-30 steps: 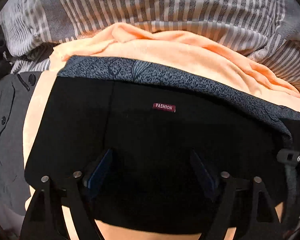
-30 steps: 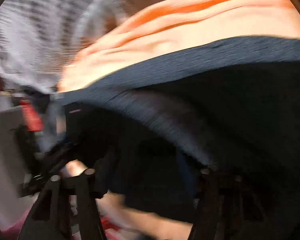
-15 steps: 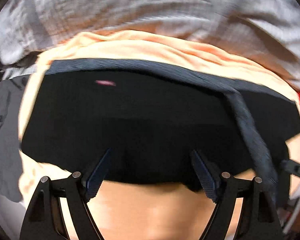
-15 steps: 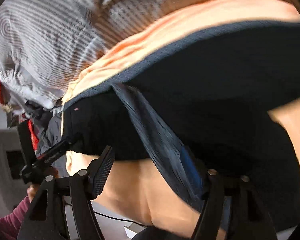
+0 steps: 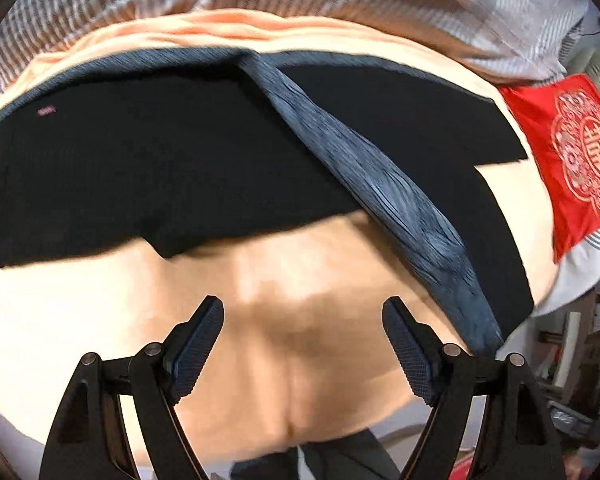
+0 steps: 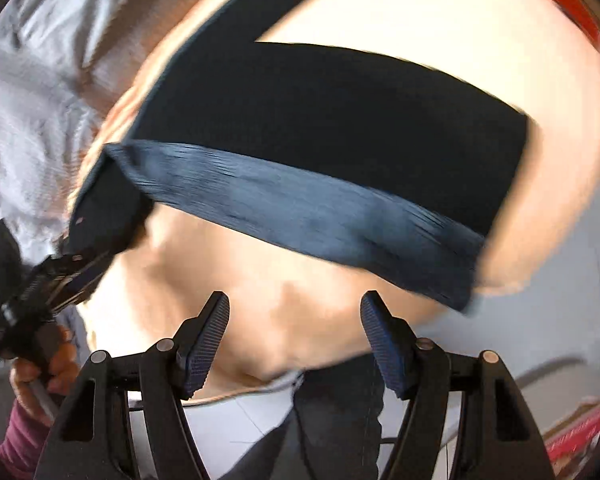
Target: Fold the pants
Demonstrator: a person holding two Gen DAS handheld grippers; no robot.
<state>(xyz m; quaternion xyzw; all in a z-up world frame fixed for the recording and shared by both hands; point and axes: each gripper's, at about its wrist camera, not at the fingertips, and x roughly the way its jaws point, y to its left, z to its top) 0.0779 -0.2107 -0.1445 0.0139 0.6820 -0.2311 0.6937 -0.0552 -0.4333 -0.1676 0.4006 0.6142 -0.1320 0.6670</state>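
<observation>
Both tongs apart and empty above half-folded black pants.

The pants [image 5: 172,168] lie across the upper half of the left view on a peach sheet [image 5: 280,320], their blue waistband [image 5: 380,184] folded diagonally over them. The left gripper [image 5: 302,344] and the right gripper [image 6: 294,334] hold nothing. A good next fold likely means pinching an outer edge low and carrying it over squarely.

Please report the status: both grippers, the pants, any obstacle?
Left gripper open, empty. Right gripper open, empty. Black pants on peach sheet, waistband folded across. No obstacle seen.
</observation>
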